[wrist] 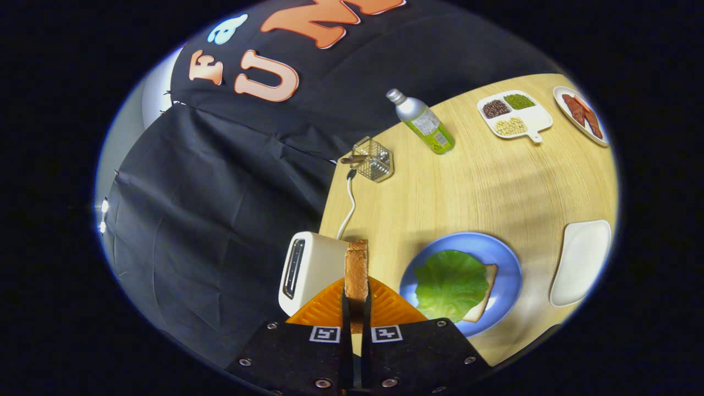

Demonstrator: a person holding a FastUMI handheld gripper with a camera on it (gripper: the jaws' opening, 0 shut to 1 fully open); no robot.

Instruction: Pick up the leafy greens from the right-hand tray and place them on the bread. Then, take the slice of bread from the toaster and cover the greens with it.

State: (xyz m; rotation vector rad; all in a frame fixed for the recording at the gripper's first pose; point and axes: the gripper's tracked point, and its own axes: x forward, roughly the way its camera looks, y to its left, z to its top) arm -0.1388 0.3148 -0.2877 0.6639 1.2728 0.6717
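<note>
Between our gripper's [356, 308] fingers: toast slice [356, 272] pinched edge-on | toaster [308, 272] just left | greens [450, 283] already on bread [484, 297], blue plate [503, 253], ahead-right | step: covering | next: swing right, lay slice flat.

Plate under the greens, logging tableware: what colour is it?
Blue: the round blue plate, clearest in the gripper view.

The gripper [356, 300] has its fingers clamped on a slice of bread [356, 269], held edge-up beside the toaster [308, 275], near the greens [450, 283] on the blue plate [509, 264].
</note>
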